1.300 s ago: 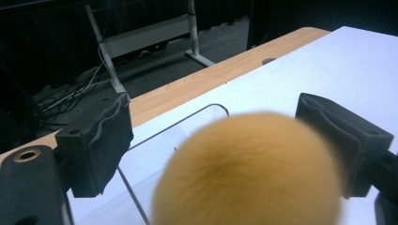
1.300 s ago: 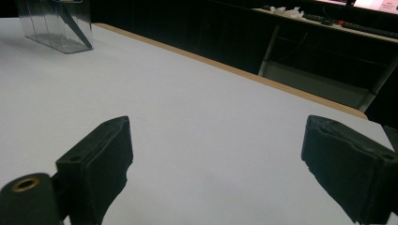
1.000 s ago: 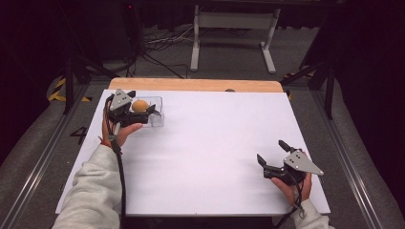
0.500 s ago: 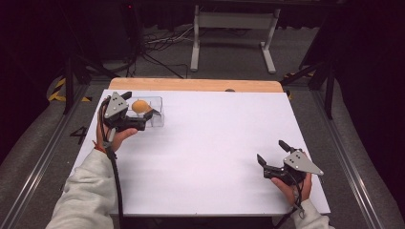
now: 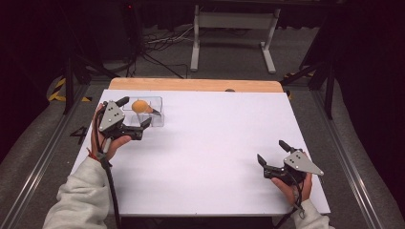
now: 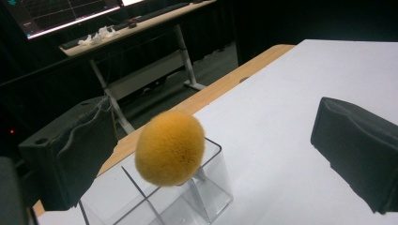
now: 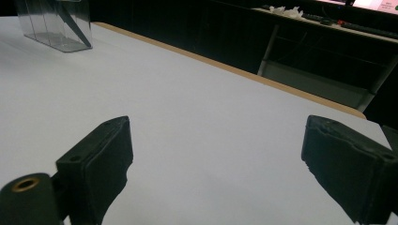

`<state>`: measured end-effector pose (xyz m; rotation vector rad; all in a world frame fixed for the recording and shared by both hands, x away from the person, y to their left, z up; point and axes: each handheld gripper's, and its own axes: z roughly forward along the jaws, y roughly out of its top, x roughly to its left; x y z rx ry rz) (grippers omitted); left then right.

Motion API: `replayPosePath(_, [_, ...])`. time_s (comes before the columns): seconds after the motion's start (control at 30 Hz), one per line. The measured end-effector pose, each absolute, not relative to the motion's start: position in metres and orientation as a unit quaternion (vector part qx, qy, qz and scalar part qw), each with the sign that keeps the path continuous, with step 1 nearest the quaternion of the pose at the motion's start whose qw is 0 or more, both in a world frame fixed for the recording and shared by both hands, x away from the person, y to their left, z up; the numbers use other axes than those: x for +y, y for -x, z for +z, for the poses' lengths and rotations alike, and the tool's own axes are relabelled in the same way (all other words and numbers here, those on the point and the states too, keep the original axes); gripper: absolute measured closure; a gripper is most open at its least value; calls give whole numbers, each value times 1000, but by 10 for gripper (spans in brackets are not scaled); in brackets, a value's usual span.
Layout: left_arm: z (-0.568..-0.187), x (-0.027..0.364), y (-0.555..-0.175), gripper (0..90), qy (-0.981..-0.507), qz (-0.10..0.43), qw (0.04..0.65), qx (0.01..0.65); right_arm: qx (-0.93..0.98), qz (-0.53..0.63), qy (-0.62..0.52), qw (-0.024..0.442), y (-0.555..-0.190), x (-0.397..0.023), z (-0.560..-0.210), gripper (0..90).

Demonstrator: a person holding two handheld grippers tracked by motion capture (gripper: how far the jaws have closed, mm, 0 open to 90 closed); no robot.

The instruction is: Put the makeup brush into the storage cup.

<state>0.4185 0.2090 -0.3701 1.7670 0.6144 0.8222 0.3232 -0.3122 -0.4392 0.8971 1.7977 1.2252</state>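
You are holding both grippers wide open: the left gripper by the fuzzy orange ball in the clear box near the table's far left edge, the right gripper over bare white table near the front right corner.

No text, label, brand or number can be read anywhere. A screen at the top of the left gripper view shows a grid of thin lines and a bright strip, but nothing on it is legible. Another screen at the top right corner of the right gripper view carries small marks too blurred to make out. The yellow and black striped tape on the floor left of the desk bears no lettering.
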Motion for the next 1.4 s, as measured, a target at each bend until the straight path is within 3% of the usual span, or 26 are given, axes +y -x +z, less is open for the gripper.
replayPosePath(0.77, [-387,210,-382,14,-747,334,527,228,706,481,-349,385,-322,-312,-439,98])
replayPosePath(1.4, [-417,213,-370,14,-762,286,529,239,705,486,-347,383,-322,-312,-438,97])
